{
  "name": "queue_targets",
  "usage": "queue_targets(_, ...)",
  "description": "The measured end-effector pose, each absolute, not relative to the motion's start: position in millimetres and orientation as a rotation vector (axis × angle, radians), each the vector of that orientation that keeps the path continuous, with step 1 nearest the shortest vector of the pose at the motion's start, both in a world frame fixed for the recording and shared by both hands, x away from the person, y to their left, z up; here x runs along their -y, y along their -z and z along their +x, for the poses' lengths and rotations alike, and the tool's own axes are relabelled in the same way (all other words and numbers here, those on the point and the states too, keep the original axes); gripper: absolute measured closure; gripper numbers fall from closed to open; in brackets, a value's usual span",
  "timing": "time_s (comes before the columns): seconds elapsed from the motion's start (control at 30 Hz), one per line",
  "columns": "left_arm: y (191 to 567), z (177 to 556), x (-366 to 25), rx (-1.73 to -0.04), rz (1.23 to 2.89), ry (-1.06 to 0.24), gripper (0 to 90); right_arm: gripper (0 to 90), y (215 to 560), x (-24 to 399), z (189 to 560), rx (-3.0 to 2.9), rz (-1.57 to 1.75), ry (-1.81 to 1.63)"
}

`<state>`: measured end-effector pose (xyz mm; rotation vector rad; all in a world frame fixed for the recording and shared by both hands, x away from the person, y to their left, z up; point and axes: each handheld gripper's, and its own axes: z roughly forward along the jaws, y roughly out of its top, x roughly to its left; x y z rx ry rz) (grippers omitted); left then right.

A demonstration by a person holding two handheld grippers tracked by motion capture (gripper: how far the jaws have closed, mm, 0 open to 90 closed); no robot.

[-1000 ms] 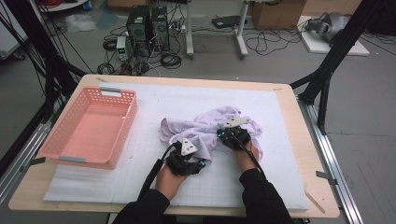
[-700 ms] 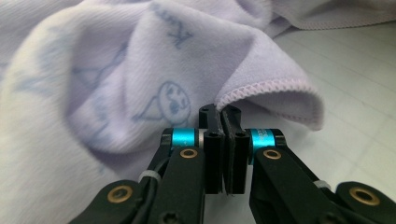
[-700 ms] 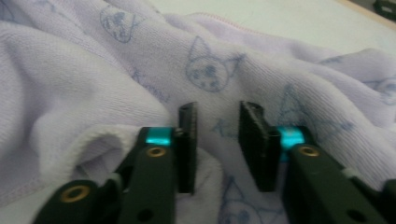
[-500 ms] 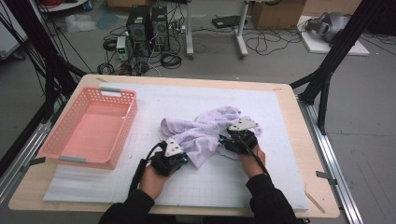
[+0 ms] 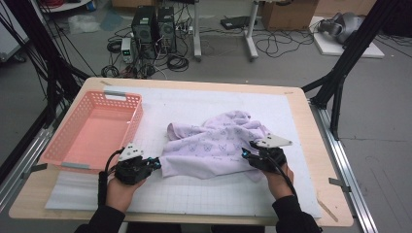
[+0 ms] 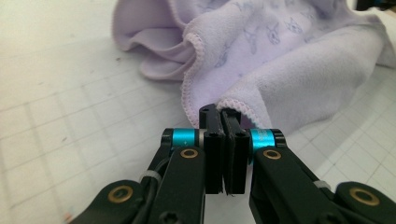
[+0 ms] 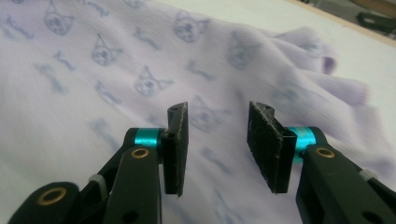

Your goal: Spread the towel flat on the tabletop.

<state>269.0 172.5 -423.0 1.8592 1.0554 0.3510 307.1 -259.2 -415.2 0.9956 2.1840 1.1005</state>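
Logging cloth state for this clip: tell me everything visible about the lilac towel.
The lilac towel is soft, fleecy cloth printed with small cat faces and edged with a pale stitched hem. It lies crumpled and partly spread on the white gridded mat, right of the pink basket and apart from it. The left gripper is shut on a hemmed corner of it. The right gripper hangs open over the printed surface.

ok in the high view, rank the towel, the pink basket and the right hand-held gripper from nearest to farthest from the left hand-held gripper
1. Towel: its near-left corner is pinched in the left hand-held gripper, just to that gripper's right.
2. Pink basket: its near rim sits just left of and behind that gripper.
3. Right hand-held gripper: across the towel, at its right edge, jaws open.
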Motion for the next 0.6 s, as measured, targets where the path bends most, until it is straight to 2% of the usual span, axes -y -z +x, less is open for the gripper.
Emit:
queue_targets(0.23,427.8,264.7,-175.9,-1.066,1.833,-0.36,87.6,66.7,414.1,288.4,267.3,-2.19,1.01,-1.125)
queue_targets(0.4,427.7,265.5,-175.0,-1.056,1.813,-0.367,87.6,69.0,423.7,280.2,248.4,-2.305,0.946,-1.163)
queue_targets(0.53,429.6,264.5,-174.9,-1.059,1.802,-0.363,87.6,67.1,437.0,266.4,244.4,-2.39,0.954,-1.165)
queue_targets(0.6,430.4,263.9,-175.5,-1.062,1.8,-0.363,87.5,70.1,448.0,260.2,245.2,-2.425,0.968,-1.117)
